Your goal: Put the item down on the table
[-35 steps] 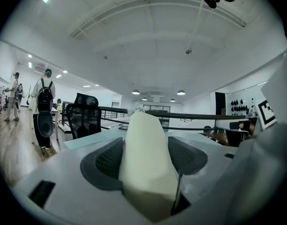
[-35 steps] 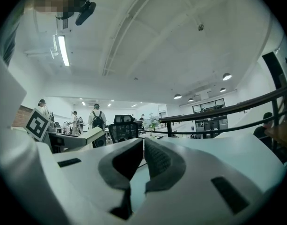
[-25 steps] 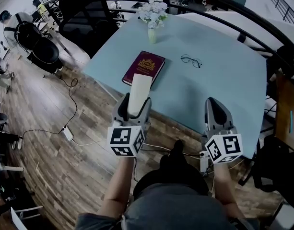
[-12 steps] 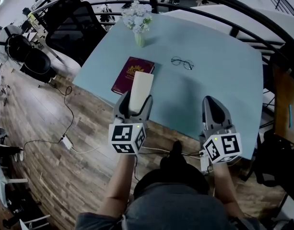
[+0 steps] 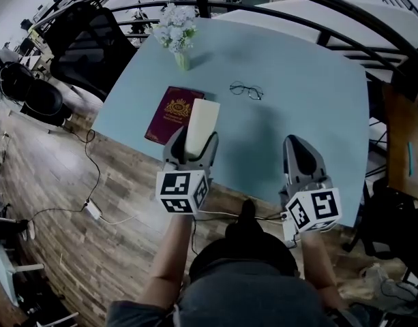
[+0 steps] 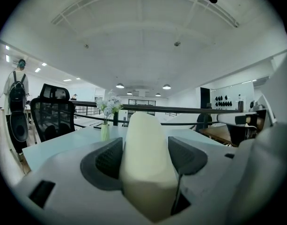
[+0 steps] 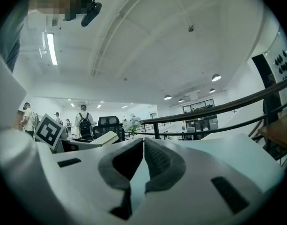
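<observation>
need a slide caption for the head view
Left tool holds a cream block over the blue table, beside a maroon booklet; right tool shut, empty.

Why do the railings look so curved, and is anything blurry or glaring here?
Head view: wide-angle lens bows the railing into an arc; the table is evenly lit. Left gripper view: black corners, and the cream item in the left claw looks soft, being so close. Right gripper view: a ceiling strip light glares.
</observation>
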A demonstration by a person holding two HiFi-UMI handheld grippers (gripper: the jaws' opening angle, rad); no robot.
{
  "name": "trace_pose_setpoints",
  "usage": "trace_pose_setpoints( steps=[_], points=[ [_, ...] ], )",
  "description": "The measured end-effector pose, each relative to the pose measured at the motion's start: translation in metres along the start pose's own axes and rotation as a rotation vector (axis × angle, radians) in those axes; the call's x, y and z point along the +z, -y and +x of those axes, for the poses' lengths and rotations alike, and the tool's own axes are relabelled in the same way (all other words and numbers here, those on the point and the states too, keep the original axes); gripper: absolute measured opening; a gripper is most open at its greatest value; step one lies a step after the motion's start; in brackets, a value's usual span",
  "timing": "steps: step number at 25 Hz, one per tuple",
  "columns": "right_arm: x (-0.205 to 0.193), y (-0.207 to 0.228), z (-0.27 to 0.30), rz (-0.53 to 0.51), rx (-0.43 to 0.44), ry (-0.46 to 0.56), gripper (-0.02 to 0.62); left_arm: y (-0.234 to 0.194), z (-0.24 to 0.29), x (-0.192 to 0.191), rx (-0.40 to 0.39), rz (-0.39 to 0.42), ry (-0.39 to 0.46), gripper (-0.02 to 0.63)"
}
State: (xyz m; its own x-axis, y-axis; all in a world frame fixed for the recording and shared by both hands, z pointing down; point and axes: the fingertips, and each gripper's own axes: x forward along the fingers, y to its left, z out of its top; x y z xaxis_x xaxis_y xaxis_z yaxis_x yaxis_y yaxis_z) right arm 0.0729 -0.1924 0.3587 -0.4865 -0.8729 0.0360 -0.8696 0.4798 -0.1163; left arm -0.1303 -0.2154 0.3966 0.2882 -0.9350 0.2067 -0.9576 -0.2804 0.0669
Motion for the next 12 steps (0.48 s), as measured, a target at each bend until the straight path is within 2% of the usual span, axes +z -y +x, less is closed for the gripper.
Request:
trace_pose_setpoints(
  steps=[7,12],
  points=[
    [-0.003,0.015,0.003,0.007,-0.018,-0.008,0.002,0.004,0.03,-0.024,-0.022,-0.041,-0.063,0.307],
    [-0.008,0.025,0.003,0.018,-0.039,-0.021,0.002,0.007,0.047,-0.047,-0.033,-0.034,-0.127,0.307]
  ],
)
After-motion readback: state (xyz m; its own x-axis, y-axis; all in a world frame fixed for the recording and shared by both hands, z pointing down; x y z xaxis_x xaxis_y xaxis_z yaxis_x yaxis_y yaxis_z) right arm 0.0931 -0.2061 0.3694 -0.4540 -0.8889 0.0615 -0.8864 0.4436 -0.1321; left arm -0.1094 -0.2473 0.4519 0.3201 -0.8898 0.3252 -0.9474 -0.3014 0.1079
